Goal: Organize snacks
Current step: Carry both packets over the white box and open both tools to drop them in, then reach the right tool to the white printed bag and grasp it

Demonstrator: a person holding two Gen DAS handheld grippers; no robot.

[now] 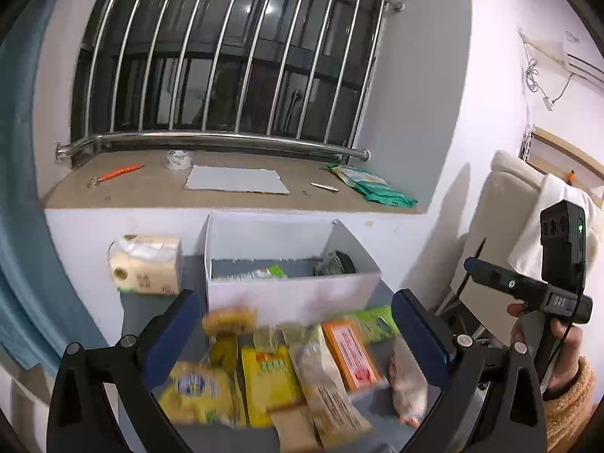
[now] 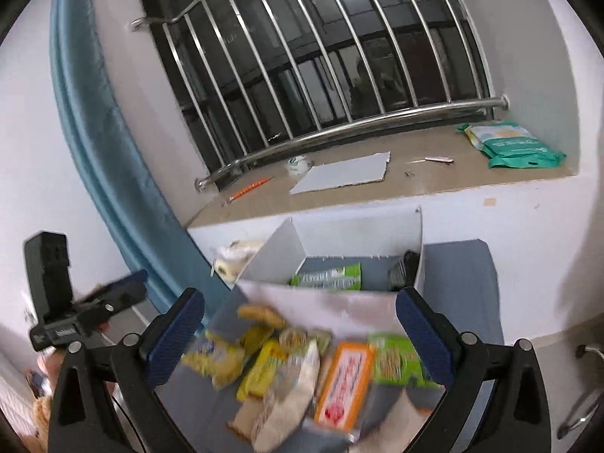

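A pile of snack packs lies on the grey table in front of a white box (image 1: pixel 290 294). It includes a yellow bag (image 1: pixel 200 389), an orange pack (image 1: pixel 351 355) and a green pack (image 2: pixel 396 362). Inside the white box (image 2: pixel 332 302) lie a green-and-white pack (image 2: pixel 328 277) and a dark pack (image 1: pixel 334 263). My left gripper (image 1: pixel 298 336) hovers open above the pile, nothing between its blue pads. My right gripper (image 2: pixel 302 336) is open too and holds nothing. In the left wrist view the right gripper (image 1: pixel 528 287) shows at the far right, held by a hand.
A tissue pack (image 1: pixel 147 268) stands left of the box. Behind it a windowsill (image 1: pixel 234 196) holds a grey sheet (image 1: pixel 236 180), tape roll, orange pen and green wipes pack (image 1: pixel 373 185). Window bars rise above it. A blue curtain (image 2: pixel 98 143) hangs at left.
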